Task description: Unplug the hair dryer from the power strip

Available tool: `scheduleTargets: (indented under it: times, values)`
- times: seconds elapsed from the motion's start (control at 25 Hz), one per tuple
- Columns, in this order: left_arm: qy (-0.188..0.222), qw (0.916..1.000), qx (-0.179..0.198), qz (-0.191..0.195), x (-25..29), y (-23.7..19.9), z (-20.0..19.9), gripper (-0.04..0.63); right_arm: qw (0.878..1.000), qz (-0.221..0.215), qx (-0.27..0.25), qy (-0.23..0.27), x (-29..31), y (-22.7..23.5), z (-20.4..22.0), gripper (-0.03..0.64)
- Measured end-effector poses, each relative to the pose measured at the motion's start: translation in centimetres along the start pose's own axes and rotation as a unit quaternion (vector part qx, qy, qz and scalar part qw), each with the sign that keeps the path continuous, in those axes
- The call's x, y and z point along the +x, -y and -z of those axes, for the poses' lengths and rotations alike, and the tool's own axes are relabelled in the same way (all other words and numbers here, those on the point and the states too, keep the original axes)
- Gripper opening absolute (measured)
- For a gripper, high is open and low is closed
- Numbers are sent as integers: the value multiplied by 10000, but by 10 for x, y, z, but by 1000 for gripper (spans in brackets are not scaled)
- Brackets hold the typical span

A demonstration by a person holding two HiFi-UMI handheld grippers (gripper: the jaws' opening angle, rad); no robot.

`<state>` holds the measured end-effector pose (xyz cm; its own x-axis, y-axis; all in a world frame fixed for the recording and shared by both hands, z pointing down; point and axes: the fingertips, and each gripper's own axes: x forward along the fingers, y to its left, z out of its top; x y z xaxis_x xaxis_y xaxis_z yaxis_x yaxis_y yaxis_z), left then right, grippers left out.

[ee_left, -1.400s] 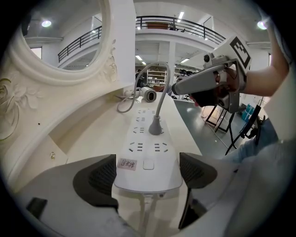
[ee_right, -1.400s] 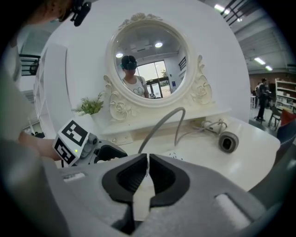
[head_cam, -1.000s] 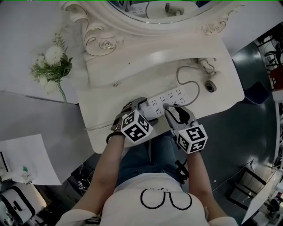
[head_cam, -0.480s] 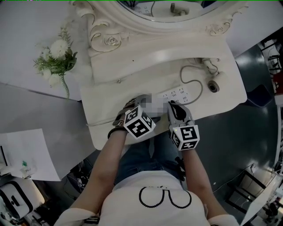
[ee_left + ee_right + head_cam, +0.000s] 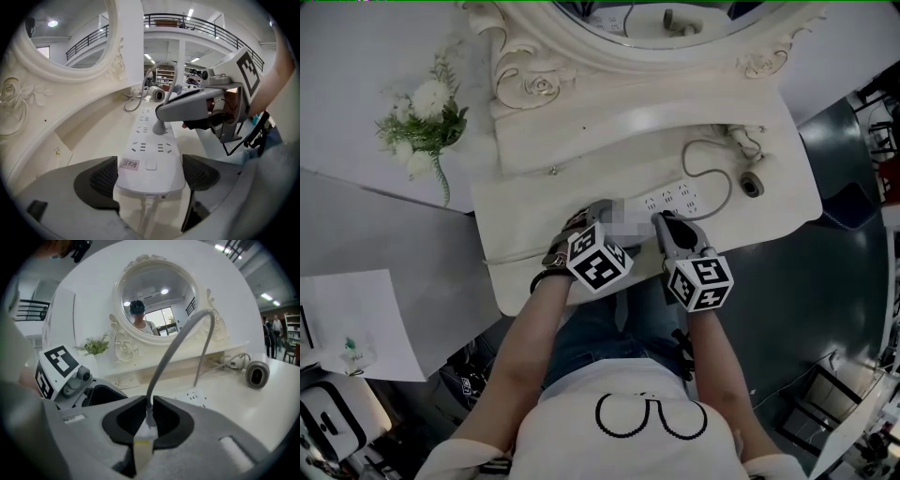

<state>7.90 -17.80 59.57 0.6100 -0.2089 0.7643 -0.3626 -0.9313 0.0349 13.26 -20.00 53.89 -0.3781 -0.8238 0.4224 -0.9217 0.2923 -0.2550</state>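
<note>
A white power strip (image 5: 671, 200) lies along the front of the white vanity table (image 5: 572, 178). My left gripper (image 5: 598, 221) is shut on the strip's near end (image 5: 149, 159), one pad on each side. A grey plug (image 5: 159, 127) stands in a socket mid-strip. My right gripper (image 5: 662, 225) is shut on that plug (image 5: 149, 420), its pads pressed on it. The grey cord (image 5: 180, 341) arches up from the plug and loops across the table (image 5: 701, 150) to the hair dryer (image 5: 742, 141) at the back right.
A grey round piece (image 5: 753, 185) lies beside the dryer near the table's right edge. An ornate mirror frame (image 5: 534, 84) rises behind the shelf. White flowers (image 5: 427, 122) stand at the left. The person's legs are under the table's front edge (image 5: 544, 295).
Both grippers stay at the strip. The right gripper's fingers have drawn together around the plug. The head view itself has shifted slightly.
</note>
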Motion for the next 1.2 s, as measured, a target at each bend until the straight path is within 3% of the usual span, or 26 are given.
scheduleTargets:
  times: [0.08,0.24,0.32,0.4,0.56,0.64,0.72,0.84,0.92,1.0,1.2]
  values:
    - [33,9999,-93,-27,0,-1,0,428,9999,62,-98,-8,-3,-2,0,43]
    - [-70,10000,19,-23,1,1,0,426,9907,357,-1277,-306,-2,-10,0,41]
    - [-134,9998,140,-7,2,1,1,426,9878,362,-1469,-378,2,-12,-2,41]
    - [-167,9997,178,-25,3,1,1,425,9912,298,-1233,-374,7,-8,-4,40]
    - [-135,9998,13,-128,3,0,1,425,9997,71,-141,-171,3,0,-5,41]
    - [-60,9997,-112,-188,3,-1,-1,428,9999,111,42,-95,-4,2,-3,41]
    - [-84,9997,-150,-176,3,-1,0,430,9984,232,-478,-192,-5,-2,-4,41]
    - [-236,9997,-2,-76,3,-1,1,429,9847,318,-1661,-410,0,-15,-8,41]
    - [-283,9995,126,-62,3,1,1,428,9801,302,-1899,-490,5,-17,-11,40]
    - [-317,9993,197,-103,5,2,1,428,9844,288,-1651,-544,8,-11,-10,40]
    - [-281,9993,-16,-258,6,0,0,430,9990,2,-307,-337,3,1,-7,41]
